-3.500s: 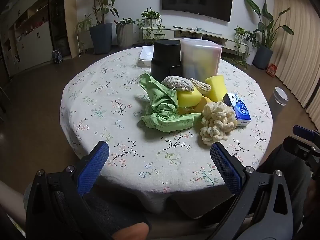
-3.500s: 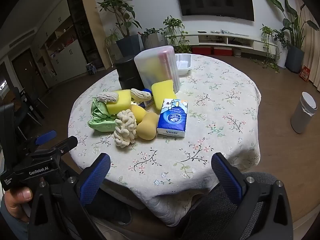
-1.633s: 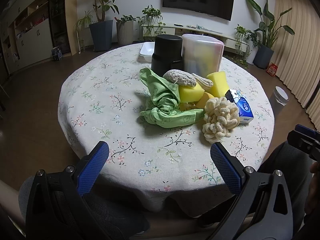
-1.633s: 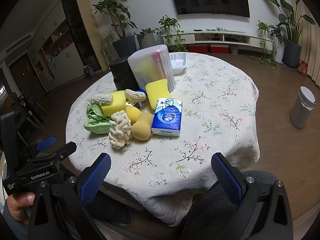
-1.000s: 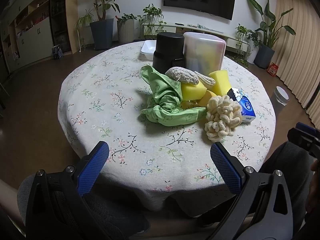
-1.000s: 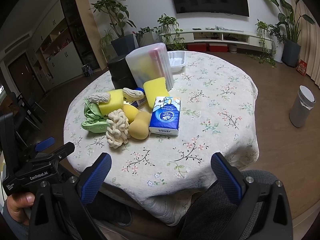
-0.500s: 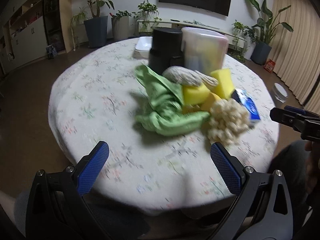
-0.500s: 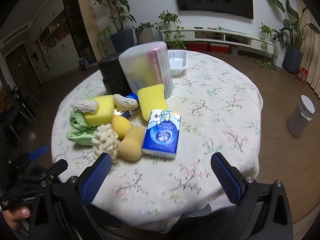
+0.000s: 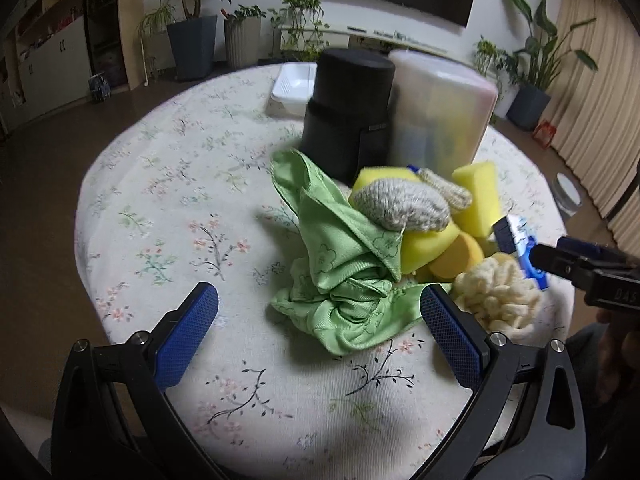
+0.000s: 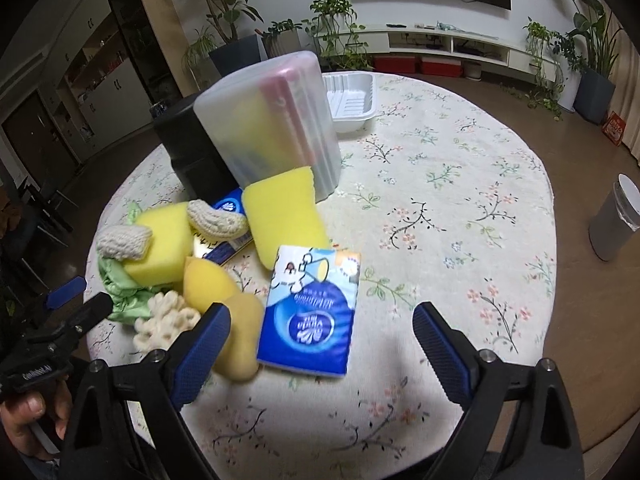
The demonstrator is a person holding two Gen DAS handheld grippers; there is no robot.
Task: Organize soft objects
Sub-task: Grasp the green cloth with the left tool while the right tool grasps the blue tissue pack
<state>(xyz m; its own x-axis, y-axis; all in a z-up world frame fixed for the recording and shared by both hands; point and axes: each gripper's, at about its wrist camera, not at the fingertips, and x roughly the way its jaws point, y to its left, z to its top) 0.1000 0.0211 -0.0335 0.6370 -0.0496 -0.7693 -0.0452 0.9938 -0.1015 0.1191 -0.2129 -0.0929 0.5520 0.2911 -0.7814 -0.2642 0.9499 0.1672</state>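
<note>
Two pairs of jaws stand spread and empty; our right gripper [image 10: 320,344] has just been narrowing, with nothing between its pads. It frames the blue tissue pack [image 10: 310,312] near the table [image 10: 460,200] edge closest to us; our left gripper [image 9: 316,334] faces the green cloth [image 9: 340,276]. We should descend squarely, straddle each piece fully, and pinch gently so the sponges [image 10: 280,216] stay undisturbed.

"Vinda", upside down, on the blue tissue pack [image 10: 308,312].
</note>
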